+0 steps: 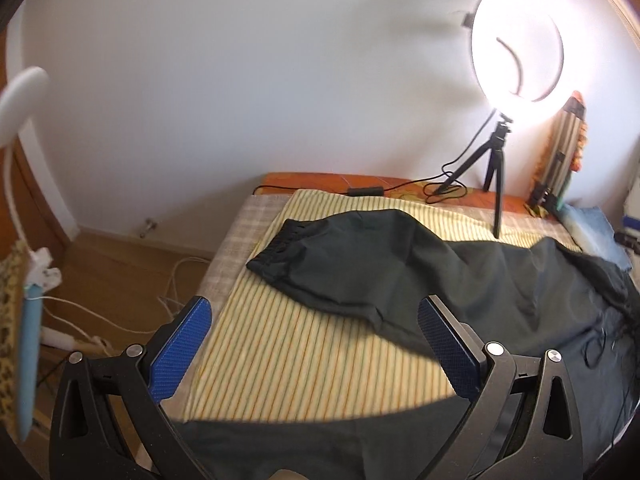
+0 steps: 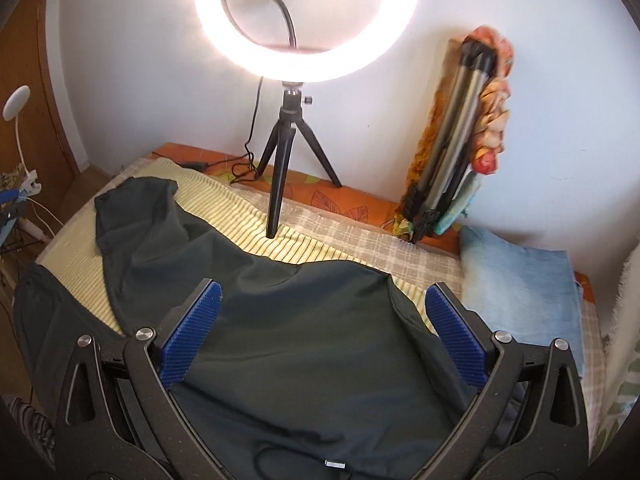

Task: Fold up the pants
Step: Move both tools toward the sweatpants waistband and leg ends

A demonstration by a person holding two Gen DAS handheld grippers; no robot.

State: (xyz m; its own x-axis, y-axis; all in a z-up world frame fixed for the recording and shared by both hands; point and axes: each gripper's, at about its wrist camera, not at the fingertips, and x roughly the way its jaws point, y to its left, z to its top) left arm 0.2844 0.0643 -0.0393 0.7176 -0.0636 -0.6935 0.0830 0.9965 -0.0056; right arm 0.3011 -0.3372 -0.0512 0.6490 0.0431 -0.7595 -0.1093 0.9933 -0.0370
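Pants [image 1: 400,276], dark and loose, are lying spread across a yellow striped cloth [image 1: 288,344] on a bed, with nothing folded yet as far as the views show. One leg is stretching toward the far left corner, ending in a gathered elastic cuff [image 1: 276,250]; the second leg is running along the near edge, under the left gripper [image 1: 316,340]. The waist end, with its drawstring [image 2: 280,456], is lying to the right, beneath the right gripper [image 2: 324,320]. So the garment's long axis is running left to right across the bed, cuffs pointing left, with the two legs splayed apart in a V.

Both grippers are hovering above the fabric with their blue-padded fingers spread wide and gripping nothing. The left one is hanging over the gap between the two legs; the right one is hanging over the seat.

This looks like the opening step: choosing grasp points. The next move probably calls for pinching the far leg near its cuff and at the hip, then carrying it over onto the near leg so the two lie stacked.

A ring light [image 2: 306,20] on a small tripod [image 2: 286,160] is standing close behind the pants, and folded jeans [image 2: 520,280] are lying to the right.
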